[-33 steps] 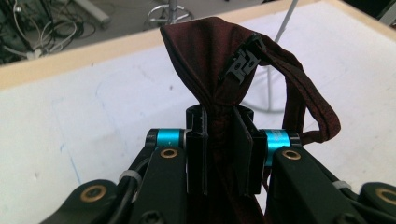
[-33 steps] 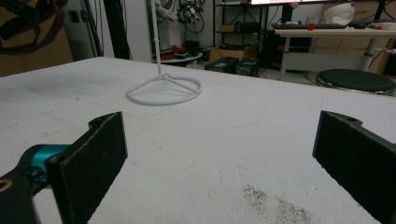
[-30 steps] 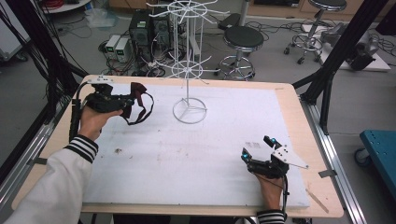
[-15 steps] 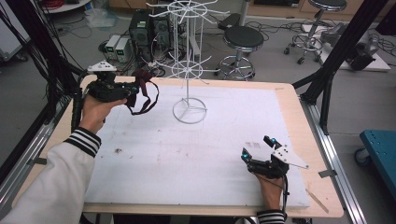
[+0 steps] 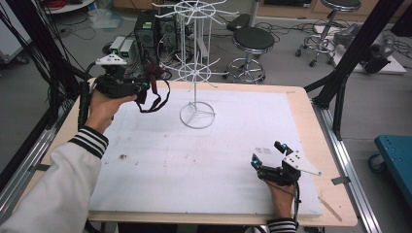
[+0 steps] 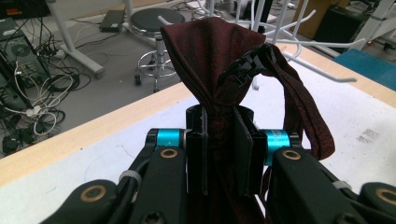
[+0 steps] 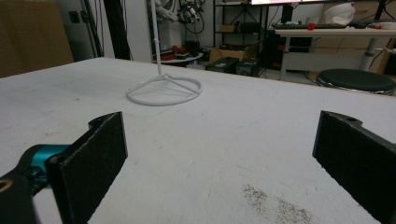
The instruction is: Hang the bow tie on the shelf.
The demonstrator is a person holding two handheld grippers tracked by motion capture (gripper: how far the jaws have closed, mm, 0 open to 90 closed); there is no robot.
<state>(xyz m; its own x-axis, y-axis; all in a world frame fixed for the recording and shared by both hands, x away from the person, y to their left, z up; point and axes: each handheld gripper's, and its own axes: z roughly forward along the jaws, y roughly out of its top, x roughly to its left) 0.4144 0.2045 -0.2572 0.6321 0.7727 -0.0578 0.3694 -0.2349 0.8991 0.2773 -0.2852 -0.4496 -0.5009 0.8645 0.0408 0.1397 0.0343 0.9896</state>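
A dark red bow tie (image 5: 154, 77) with a looped strap hangs from my left gripper (image 5: 144, 90), which is shut on it and held in the air over the table's far left. In the left gripper view the jaws pinch the tie's (image 6: 210, 60) middle, and its black clasp (image 6: 245, 70) sits beside the knot; my left gripper (image 6: 219, 119) points toward the rack's arms. A white wire rack (image 5: 197, 73) stands on a ring base at the table's far middle, just right of the tie. My right gripper (image 5: 266, 153) rests open near the front right, nothing between its pads (image 7: 100, 144).
The white foam sheet (image 5: 204, 165) covers the wooden table (image 5: 311, 121). The rack's ring base (image 7: 163, 91) lies ahead of the right gripper. Stools, computer cases and cables are on the floor beyond the far edge. Black frame posts stand at both sides.
My left gripper has risen with the bow tie and moved right, toward the rack. The right gripper has stayed put.
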